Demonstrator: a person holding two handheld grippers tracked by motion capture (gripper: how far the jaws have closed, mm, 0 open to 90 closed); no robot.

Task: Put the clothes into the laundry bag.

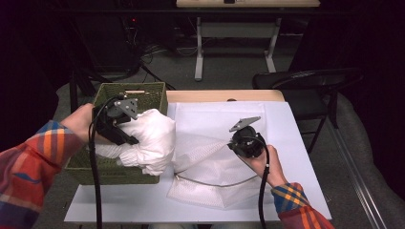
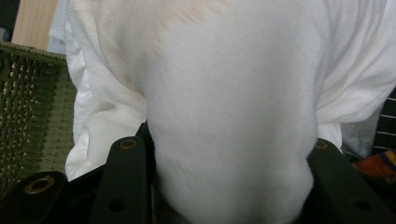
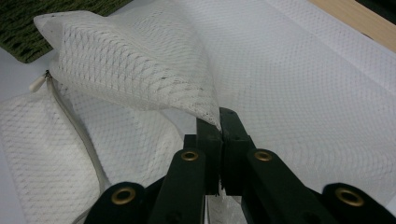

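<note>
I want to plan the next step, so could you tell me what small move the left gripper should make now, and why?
Probably carry the white garment rightward toward the mesh laundry bag. The left gripper grips it above the green basket, and the right gripper holds up the bag's top layer by its edge, opening its mouth.

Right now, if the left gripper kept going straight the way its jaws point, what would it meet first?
Nothing new at first: the left gripper is shut on the white garment. Beyond it, probably the lifted flap of the mesh laundry bag, though depth is unclear.
</note>
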